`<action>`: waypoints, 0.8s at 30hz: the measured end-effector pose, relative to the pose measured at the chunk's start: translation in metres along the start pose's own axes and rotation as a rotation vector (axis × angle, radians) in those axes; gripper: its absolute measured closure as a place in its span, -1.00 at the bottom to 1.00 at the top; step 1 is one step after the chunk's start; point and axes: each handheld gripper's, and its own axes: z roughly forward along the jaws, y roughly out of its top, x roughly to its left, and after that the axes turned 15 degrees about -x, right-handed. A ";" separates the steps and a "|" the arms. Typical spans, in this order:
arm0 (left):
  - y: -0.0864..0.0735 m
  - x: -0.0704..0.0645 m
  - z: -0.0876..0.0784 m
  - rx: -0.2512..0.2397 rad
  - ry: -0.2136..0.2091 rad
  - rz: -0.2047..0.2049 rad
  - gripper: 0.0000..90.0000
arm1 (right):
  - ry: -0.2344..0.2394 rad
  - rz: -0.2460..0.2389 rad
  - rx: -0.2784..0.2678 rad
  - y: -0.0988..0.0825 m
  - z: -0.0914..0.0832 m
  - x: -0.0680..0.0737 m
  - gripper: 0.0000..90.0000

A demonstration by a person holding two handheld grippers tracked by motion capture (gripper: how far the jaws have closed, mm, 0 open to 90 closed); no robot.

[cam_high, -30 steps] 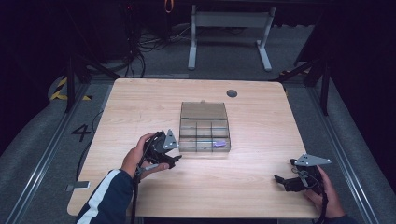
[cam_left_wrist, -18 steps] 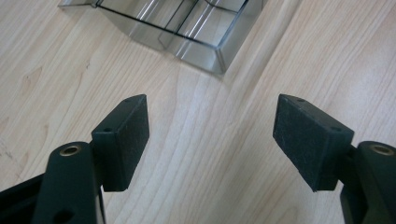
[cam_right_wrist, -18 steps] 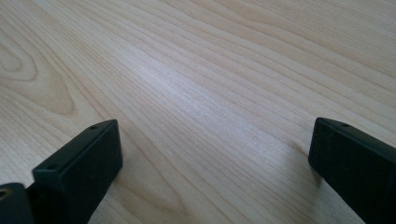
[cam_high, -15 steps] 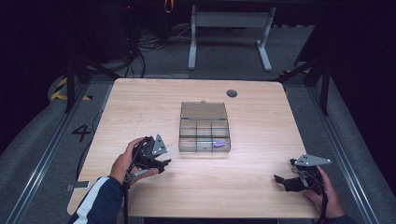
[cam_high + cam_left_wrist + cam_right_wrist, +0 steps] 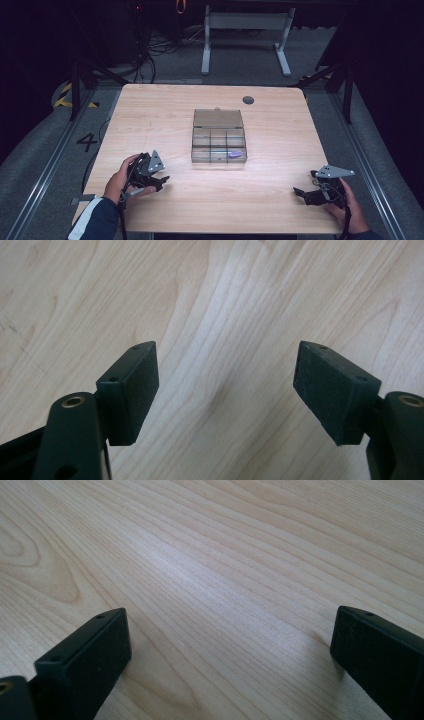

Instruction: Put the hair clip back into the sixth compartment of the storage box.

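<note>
A clear plastic compartment box (image 5: pixel 219 137) sits mid-table with its lid laid open toward the far side; a small purple item (image 5: pixel 233 154) lies in its near right compartment. My left gripper (image 5: pixel 159 180) rests at the near left of the wooden table (image 5: pixel 160 115), held in a hand, well apart from the box. In the left gripper view its pads (image 5: pixel 132 390) stand wide apart over bare wood, so the left gripper (image 5: pixel 225 390) is open. My right gripper (image 5: pixel 301 192) lies at the near right corner, open, its pads (image 5: pixel 90 660) spread over bare wood around the right gripper's (image 5: pixel 230 655) empty gap.
A dark round grommet (image 5: pixel 248 100) sits near the table's far edge. Beyond the table stand a white desk frame (image 5: pixel 245 35) and cables on the grey floor. A "4" marking (image 5: pixel 87 141) is on the floor at left.
My left gripper has drawn back from beside the box toward the near left edge of the table. The right gripper has stayed put.
</note>
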 end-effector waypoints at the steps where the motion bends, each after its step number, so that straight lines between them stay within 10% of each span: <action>1: 0.000 0.000 0.000 0.000 0.000 0.000 -0.40 | 0.000 0.000 0.000 0.000 0.000 0.000 -0.93; 24: -0.061 0.013 -0.035 -0.028 0.032 -0.115 -0.43 | -0.004 0.000 0.001 0.000 0.000 0.000 -0.94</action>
